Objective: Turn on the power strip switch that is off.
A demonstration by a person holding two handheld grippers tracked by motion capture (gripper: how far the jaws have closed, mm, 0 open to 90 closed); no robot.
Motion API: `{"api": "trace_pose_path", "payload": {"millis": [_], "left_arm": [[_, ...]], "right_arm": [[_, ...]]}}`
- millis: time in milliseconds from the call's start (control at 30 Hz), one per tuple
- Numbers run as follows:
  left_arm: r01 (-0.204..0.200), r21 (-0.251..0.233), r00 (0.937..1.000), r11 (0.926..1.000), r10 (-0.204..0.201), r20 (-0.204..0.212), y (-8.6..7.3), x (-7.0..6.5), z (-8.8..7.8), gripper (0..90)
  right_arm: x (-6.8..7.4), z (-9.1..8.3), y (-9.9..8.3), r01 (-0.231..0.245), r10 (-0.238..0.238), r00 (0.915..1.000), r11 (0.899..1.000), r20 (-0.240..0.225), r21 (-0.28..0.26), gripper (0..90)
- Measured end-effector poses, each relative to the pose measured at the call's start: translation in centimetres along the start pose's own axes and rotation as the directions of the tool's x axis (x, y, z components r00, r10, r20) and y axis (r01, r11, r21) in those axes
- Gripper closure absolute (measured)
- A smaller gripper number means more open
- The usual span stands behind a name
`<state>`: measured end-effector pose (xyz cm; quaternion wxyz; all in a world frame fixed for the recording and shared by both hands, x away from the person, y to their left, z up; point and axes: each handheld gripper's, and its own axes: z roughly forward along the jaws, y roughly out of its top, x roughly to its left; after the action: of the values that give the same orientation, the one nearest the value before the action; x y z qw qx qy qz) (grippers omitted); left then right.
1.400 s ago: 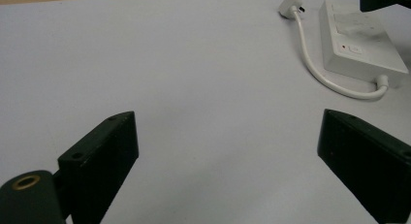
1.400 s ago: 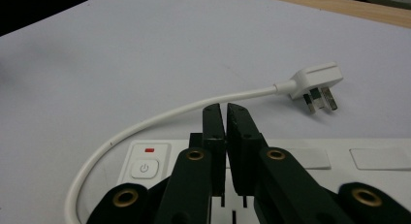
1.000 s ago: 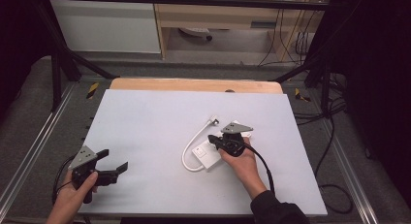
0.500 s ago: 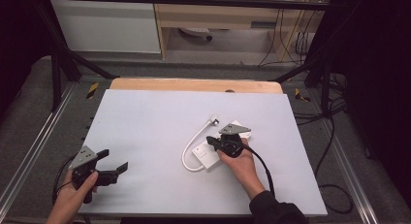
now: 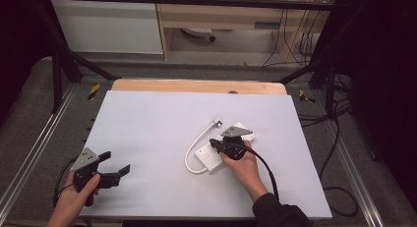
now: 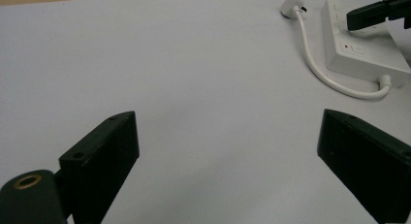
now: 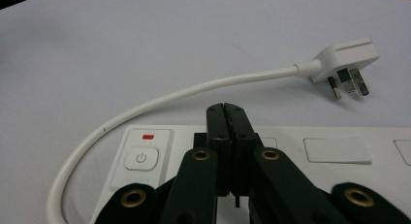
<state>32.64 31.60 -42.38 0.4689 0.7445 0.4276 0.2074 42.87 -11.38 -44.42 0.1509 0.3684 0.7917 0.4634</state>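
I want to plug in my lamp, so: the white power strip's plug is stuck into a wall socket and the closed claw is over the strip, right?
Not quite. The plug is not in any socket; it lies loose on the white table with its pins bare, as the right gripper view shows. The rest holds: the right claw is shut above the white power strip.

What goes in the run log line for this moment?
right gripper: shut, over power strip | left gripper: open, apart | plug: unplugged on table
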Motion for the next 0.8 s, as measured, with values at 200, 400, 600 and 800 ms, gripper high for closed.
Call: {"api": "trace_pose_path", "payload": {"millis": [200,400,600,800], "left_arm": [[0.0,-0.001,1.0,1.0,0.0,0.002,0.01,0.01,0.0,8.0],[-0.006,0.0,1.0,1.0,0.006,-0.003,0.01,0.03,-0.04,8.0],[-0.009,0.002,1.0,1.0,0.009,-0.004,0.01,0.03,-0.05,8.0],[-0.009,0.003,1.0,1.0,0.009,-0.003,0.0,0.02,-0.02,8.1]], "right_arm": [[-0.05,0.21,-0.03,0.002,-0.002,1.0,1.0,0.009,0.001,90.0],[-0.19,0.21,-0.07,0.006,-0.006,0.9998,1.0,0.02,0.003,90.0],[-0.13,0.23,-0.15,0.01,-0.01,0.9997,1.0,0.022,-0.002,90.0],[-0.15,0.21,-0.19,0.003,-0.003,0.9998,1.0,0.02,-0.003,90.0]]}}
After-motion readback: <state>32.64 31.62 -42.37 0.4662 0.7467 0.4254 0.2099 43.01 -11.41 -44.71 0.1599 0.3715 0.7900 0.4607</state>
